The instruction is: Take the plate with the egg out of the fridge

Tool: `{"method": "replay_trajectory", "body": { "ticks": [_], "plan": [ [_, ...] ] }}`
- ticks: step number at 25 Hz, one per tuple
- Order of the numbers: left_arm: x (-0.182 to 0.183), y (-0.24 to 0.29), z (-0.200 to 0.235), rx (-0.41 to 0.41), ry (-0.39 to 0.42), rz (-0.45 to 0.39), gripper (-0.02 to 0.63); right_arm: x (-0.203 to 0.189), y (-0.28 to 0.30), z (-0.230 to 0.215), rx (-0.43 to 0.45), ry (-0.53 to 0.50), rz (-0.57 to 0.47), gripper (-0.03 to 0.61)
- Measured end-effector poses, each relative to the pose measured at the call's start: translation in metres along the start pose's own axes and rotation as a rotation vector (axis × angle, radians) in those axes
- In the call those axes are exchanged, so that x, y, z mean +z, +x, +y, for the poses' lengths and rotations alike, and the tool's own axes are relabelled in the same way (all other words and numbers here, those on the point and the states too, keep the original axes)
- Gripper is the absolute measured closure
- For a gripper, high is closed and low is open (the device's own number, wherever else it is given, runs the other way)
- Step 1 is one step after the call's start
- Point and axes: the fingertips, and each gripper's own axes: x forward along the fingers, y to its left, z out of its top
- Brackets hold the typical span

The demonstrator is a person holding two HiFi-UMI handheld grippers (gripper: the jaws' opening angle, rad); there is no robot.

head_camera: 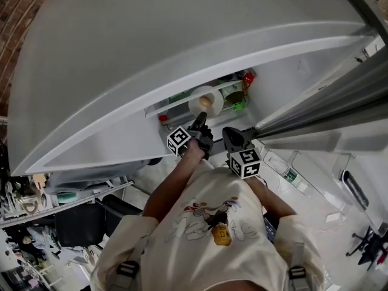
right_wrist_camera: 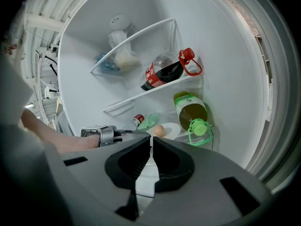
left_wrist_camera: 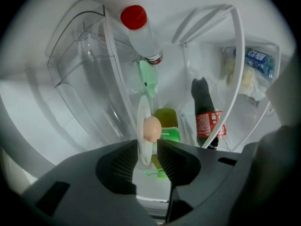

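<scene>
Item: my left gripper (left_wrist_camera: 149, 149), jaws wide, unclamped; plate (left_wrist_camera: 142, 112) rim stands between them, egg (left_wrist_camera: 151, 128) just beyond.

looks like a lab or workshop: left of the open white fridge (head_camera: 151, 53) stands a cluttered rack (head_camera: 36, 199) of gear and a black chair (head_camera: 85, 223); a brick wall (head_camera: 15, 29) behind the fridge, a tripod (head_camera: 370, 244) to its right.
</scene>
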Motion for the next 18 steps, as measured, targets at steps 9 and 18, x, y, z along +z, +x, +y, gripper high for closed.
{"method": "replay_trajectory", "body": {
  "ticks": [9, 18],
  "plan": [
    [0.0000, 0.0025, 0.0034, 0.004, -0.038, -0.020, 0.502, -0.0003, -0.0016, -0.0071, -0.009, 0.006, 0.009, 0.571],
    [0.0041, 0.0011, 0.0100, 0.033, -0.062, -0.049, 0.589, -0.0001, 0.0001, -0.0101, -0.008, 0.005, 0.013, 0.572]
  ]
}}
